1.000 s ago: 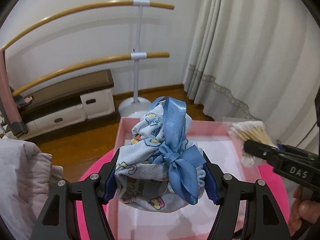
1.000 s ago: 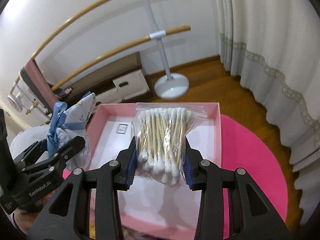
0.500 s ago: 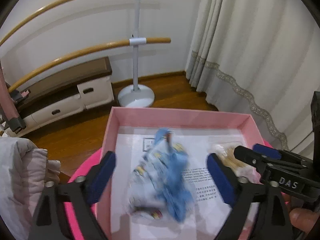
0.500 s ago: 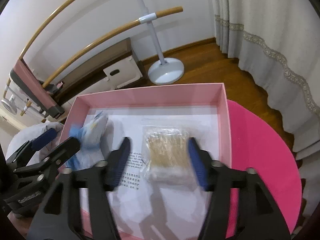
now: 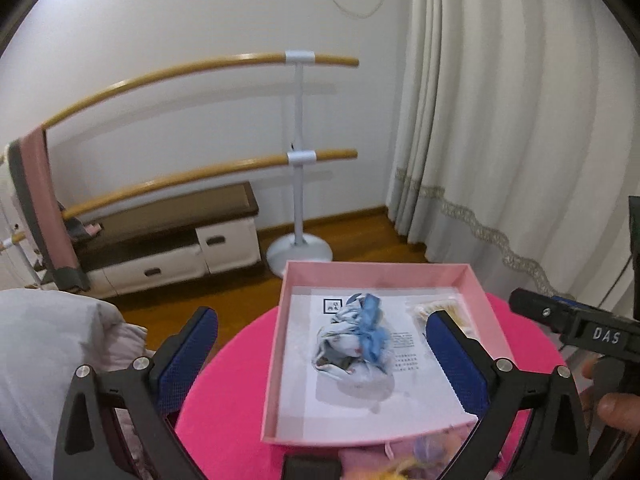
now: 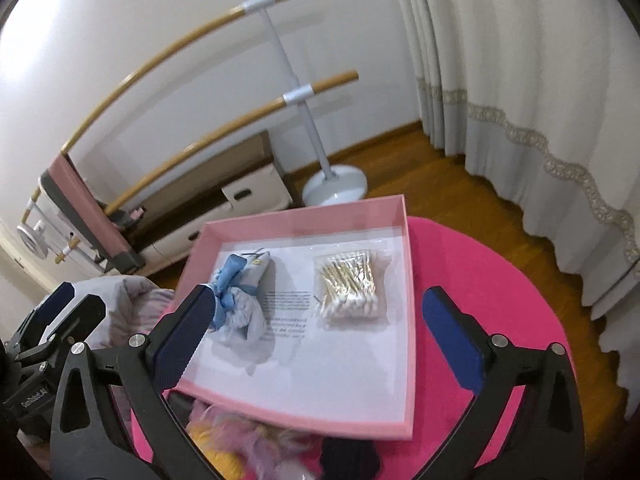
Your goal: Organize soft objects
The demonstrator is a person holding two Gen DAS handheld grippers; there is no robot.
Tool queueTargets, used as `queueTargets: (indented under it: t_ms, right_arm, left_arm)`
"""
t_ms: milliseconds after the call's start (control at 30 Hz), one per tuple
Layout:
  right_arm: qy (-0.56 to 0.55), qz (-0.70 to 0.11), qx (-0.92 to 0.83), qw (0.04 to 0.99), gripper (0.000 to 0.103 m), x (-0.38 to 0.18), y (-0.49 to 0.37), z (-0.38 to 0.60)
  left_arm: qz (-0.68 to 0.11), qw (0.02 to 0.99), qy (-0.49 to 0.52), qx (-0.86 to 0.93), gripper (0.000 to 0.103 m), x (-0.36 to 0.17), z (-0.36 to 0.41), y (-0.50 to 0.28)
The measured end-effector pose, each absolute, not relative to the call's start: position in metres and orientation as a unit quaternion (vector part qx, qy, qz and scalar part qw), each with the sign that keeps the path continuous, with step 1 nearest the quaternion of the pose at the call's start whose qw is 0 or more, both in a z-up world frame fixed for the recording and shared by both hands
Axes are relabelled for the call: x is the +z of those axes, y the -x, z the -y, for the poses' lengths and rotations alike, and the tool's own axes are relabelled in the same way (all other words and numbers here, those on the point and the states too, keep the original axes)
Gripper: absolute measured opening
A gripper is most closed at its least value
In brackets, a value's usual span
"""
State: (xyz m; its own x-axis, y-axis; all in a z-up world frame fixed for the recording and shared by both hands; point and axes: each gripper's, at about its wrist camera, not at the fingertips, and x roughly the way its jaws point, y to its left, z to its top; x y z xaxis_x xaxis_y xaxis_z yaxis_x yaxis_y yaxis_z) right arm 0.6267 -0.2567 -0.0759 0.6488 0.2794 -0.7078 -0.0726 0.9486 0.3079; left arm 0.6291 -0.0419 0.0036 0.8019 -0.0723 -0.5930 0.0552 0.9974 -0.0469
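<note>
Two soft items lie inside the shallow pink box [image 6: 408, 320] on a round pink table [image 6: 500, 280], the landmark for this sorting job: a printed cloth bundle tied with a blue ribbon [image 6: 240, 304] rests on the box's white paper lining toward its left side, and a clear bag of cotton swabs [image 6: 350, 284] lies flat toward its right side, the two well apart, each apparently given its own patch of floor. Above the box's near edge, the left gripper [image 5: 320, 352] and the right gripper [image 6: 316, 332] both stand with jaws spread wide and nothing between them, having just been opening; neither touches either item. Just outside the box's near wall sits a heap of fluffy yellow and lilac things [image 6: 248, 440] beside a dark piece, likely the next candidates for packing.
</note>
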Motion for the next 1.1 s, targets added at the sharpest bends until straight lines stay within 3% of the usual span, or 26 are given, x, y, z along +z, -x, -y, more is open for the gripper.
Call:
queueTargets:
  t_ms: [400, 900, 1100]
  right_arm:
    - [-0.078, -0.314, 0.078, 0.943, 0.103, -0.016, -0.486, 0.250]
    - [-0.037, -0.246, 0.032, 0.968, 0.103, -0.009, -0.342, 0.237]
    - [-0.033, -0.245, 0.040, 0.968, 0.103, -0.016, -0.310, 0.226]
  left_arm:
    - [-0.245, 0.969, 0.029, -0.007, 0.103, 0.006, 0.030, -0.532]
    - [-0.198, 0.980, 0.018, 0.002, 0.103, -0.039, 0.025, -0.287]
    - [-0.196, 0.980, 0.023, -0.003, 0.103, -0.036, 0.022, -0.232]
